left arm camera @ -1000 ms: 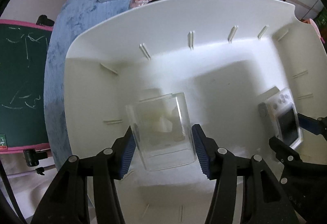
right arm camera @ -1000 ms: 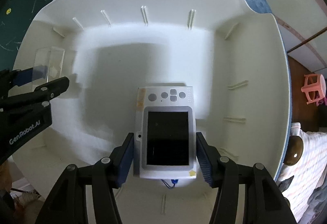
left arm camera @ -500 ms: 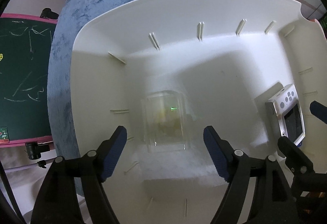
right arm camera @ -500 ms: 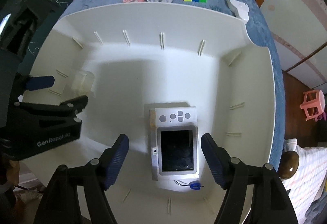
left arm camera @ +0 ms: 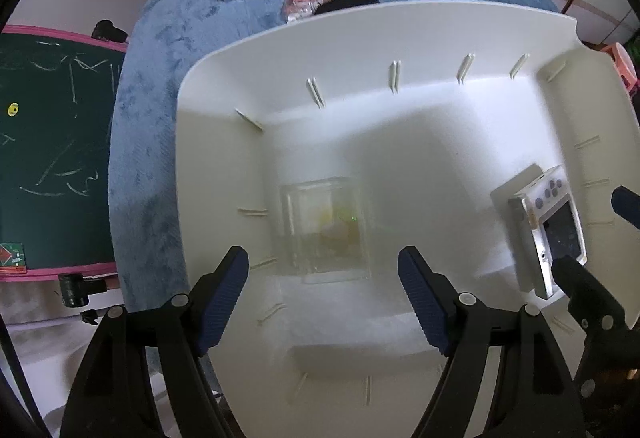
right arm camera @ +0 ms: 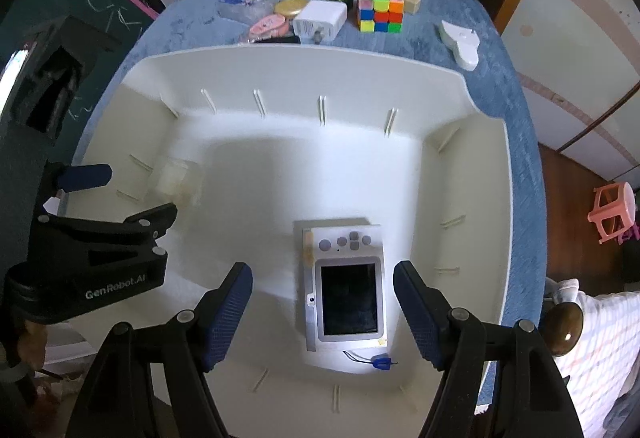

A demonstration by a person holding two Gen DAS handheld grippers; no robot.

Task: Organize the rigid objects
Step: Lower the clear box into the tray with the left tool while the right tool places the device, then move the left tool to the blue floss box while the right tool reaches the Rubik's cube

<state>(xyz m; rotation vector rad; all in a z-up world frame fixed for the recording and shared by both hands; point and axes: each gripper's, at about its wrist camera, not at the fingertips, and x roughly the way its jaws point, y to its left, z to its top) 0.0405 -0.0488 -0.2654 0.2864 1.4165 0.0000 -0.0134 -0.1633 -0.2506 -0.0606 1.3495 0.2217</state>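
A white bin [left arm camera: 400, 22] [right arm camera: 280, 66] sits on the blue table. A clear plastic box [left arm camera: 324, 228] [right arm camera: 174, 180] lies on the bin floor at the left. A silver digital camera [right arm camera: 344, 288] [left arm camera: 550, 230] lies on the floor at the right, screen up. My left gripper [left arm camera: 322, 292] [right arm camera: 120, 194] is open and empty, above the clear box. My right gripper [right arm camera: 322, 314] is open and empty, above the camera, its jaws wide on either side.
Beyond the bin on the table are a colourful cube [right arm camera: 378, 6], a white charger [right arm camera: 320, 18], a gold lid [right arm camera: 292, 6], a pink round case [right arm camera: 268, 26], a plastic packet [right arm camera: 244, 0] and a white device [right arm camera: 460, 42]. A chalkboard [left arm camera: 48, 158] stands left.
Both grippers opened and let go: the left released the clear box, the right released the camera. Both then rose away from the bin floor, widening the view.
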